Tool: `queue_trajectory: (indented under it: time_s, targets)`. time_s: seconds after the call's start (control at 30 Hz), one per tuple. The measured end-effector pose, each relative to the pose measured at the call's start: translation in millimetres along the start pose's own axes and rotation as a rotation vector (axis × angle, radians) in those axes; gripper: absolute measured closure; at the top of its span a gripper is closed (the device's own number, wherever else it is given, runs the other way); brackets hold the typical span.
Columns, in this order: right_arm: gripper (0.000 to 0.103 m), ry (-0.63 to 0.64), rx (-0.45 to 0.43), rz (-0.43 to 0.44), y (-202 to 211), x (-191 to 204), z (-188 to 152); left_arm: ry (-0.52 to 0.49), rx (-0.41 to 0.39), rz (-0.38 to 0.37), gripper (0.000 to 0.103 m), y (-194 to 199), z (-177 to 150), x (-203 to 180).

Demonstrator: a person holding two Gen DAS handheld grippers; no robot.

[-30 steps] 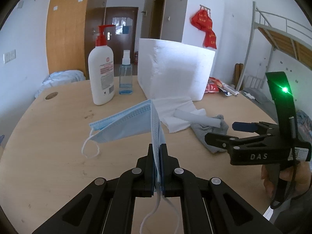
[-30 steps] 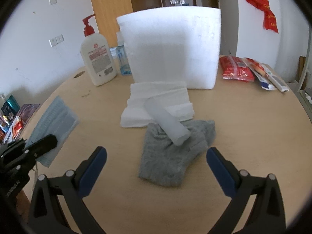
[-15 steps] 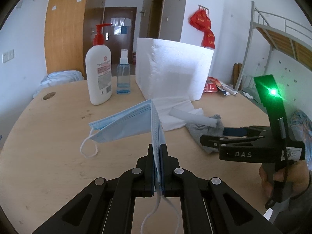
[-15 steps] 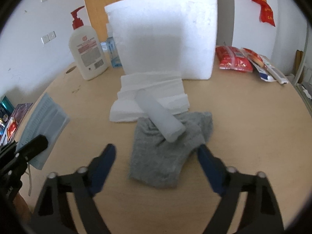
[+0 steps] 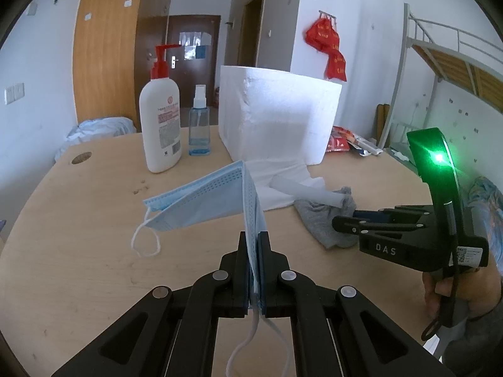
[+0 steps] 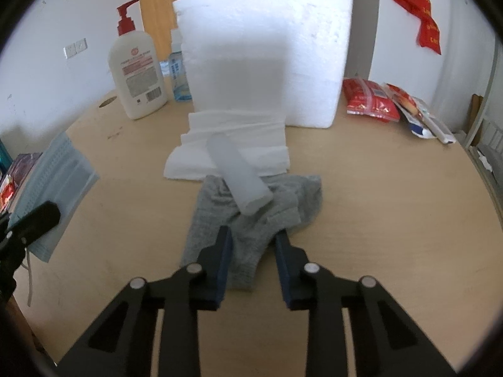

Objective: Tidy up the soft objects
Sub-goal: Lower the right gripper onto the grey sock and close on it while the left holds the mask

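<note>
Item 1, table (image 6: 377,220): round wooden top carrying everything below.

Item 2, foam box (image 6: 264,53): white, at 12 o'clock; we judge it the likely bin for the soft things.

Item 3, towel (image 6: 232,147): folded, white, lying against the box front.

Item 4, sock (image 6: 251,220): grey, centre of the table, its far end under a frosted tube (image 6: 239,176). Our right gripper (image 6: 253,251) straddles its near end, jaws narrowed to a small gap, pads beside the cloth, not yet pinching. A second ago these jaws stood wide and further back.

Item 5, mask (image 5: 213,198): blue, clamped on its folded edge by our left gripper (image 5: 254,270), jaws closed on it, held above the table at 9 o'clock of the sock; unchanged from the earlier view.

Step in hand: grasping the sock. Next: close fully and lift so that the tube rolls clear.
</note>
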State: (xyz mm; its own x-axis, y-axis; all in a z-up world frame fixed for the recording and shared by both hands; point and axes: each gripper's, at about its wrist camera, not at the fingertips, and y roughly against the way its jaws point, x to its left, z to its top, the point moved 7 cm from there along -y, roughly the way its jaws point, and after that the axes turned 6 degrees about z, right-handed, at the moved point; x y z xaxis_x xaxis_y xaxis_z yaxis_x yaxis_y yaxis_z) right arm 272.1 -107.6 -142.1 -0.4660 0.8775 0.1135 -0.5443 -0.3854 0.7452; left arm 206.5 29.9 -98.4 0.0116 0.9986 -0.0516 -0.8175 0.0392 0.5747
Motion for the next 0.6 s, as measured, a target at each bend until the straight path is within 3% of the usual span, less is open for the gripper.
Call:
queue_trajectory:
  time_s: [0.17, 0.37, 0.6]
  targets:
    - [0.091, -0.021, -0.013, 0.041, 3.3, -0.1, -1.4, -0.001, -0.007, 0.001, 0.098, 3.2, -1.0, -1.5]
    - [0.091, -0.09, -0.06, 0.132, 18.4, -4.0, -1.0, 0.0, -0.026, -0.002, 0.098, 12.1, 1.4, -2.6]
    - [0.092, -0.087, -0.096, 0.114, 38.2, -8.9, -2.7, -0.004, -0.039, -0.006, 0.098, 21.5, -0.2, -5.7]
